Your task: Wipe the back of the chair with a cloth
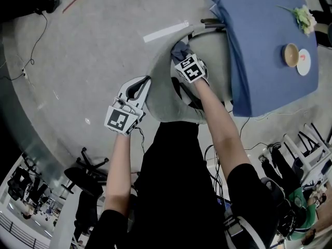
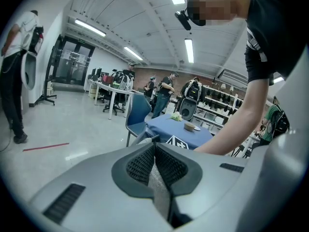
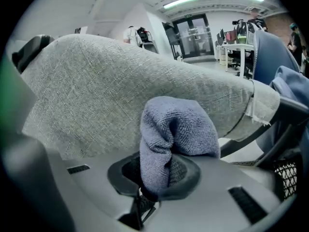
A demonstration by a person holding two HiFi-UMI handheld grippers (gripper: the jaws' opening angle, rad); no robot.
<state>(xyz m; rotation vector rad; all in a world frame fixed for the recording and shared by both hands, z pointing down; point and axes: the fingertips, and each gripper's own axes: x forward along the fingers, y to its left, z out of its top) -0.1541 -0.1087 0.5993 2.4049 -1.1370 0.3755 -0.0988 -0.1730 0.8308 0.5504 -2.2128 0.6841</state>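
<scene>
The chair's grey fabric back (image 1: 168,90) stands between my arms, pushed in at the blue-draped table. My left gripper (image 1: 146,83) sits at the back's left edge. In the left gripper view its jaws (image 2: 155,166) are shut on a thin fold of the grey fabric (image 2: 158,185). My right gripper (image 1: 182,56) is near the top of the back, shut on a bunched blue-grey cloth (image 1: 179,48). In the right gripper view the cloth (image 3: 176,129) bulges from the jaws (image 3: 159,170) and rests against the chair back (image 3: 120,86).
A table with a blue cover (image 1: 270,45) holds a bowl (image 1: 291,54), a plate (image 1: 304,62) and flowers (image 1: 305,18). The chair's dark frame (image 3: 282,115) shows at the right. A blue chair (image 2: 137,112) stands beyond the table. Cables and office chairs lie near my feet.
</scene>
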